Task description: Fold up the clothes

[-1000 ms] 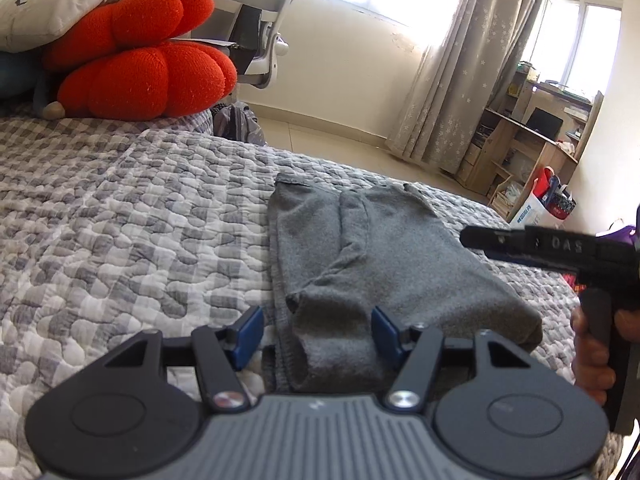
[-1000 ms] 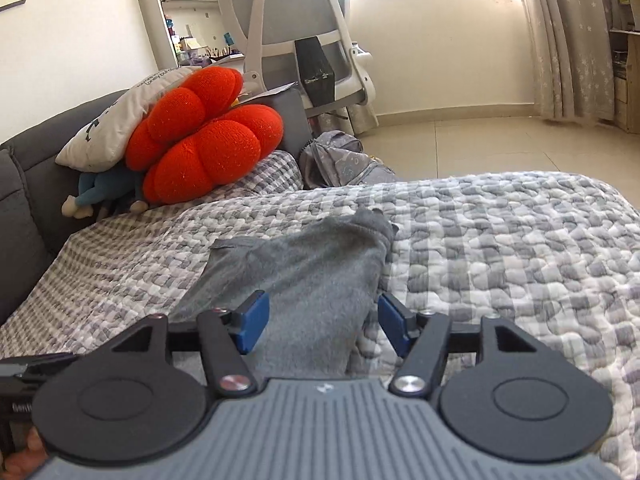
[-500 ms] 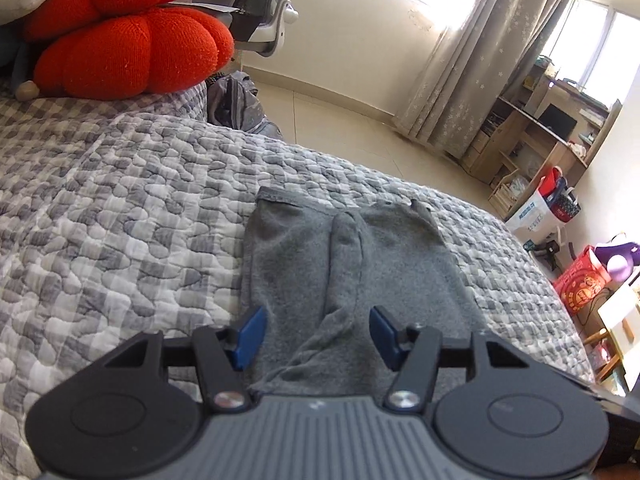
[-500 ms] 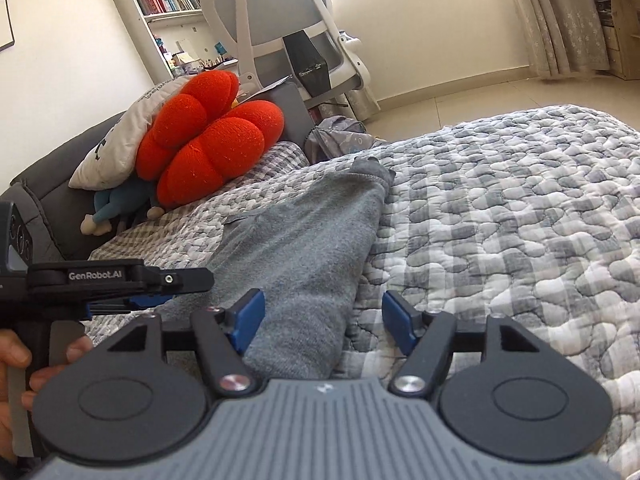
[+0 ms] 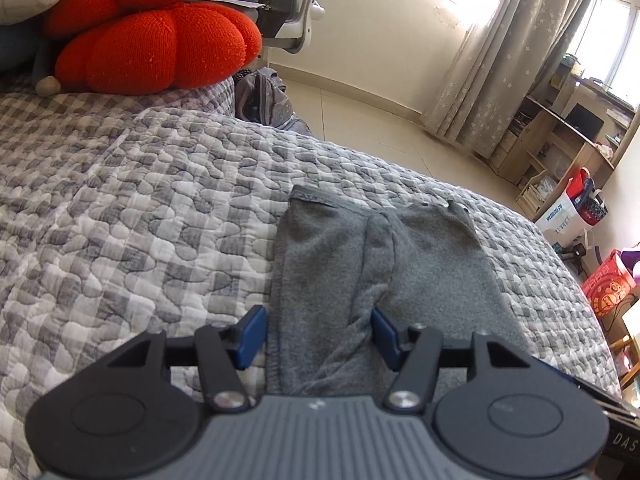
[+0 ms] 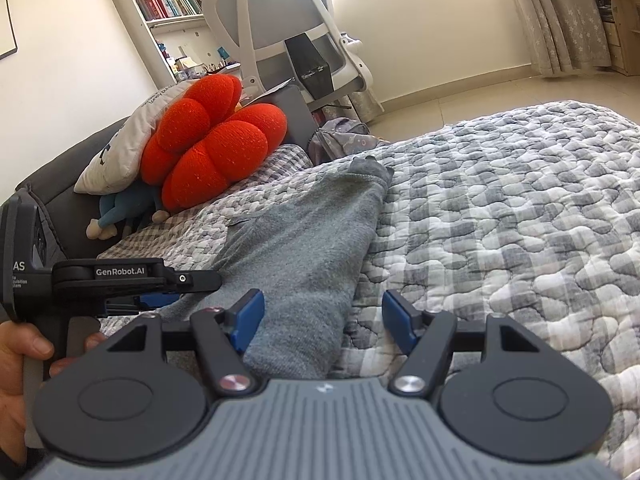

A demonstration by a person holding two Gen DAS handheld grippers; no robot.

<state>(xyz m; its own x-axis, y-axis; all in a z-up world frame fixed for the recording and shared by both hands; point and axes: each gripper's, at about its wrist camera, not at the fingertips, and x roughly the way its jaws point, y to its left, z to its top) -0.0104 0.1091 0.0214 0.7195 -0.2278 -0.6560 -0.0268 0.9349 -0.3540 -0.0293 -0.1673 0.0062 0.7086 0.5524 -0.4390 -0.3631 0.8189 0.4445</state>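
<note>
The grey garment (image 5: 384, 272) looks a soft, matt fleece cloth. The bed's quilted cover (image 5: 140, 208) is puckered cotton. The orange cushion (image 6: 216, 148) is knitted; each claw's body is matt black plastic.

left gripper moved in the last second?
Yes. In the right wrist view the left gripper now reaches in from the left edge over the grey garment, below the red cushion; a second ago only its corner showed.
</note>
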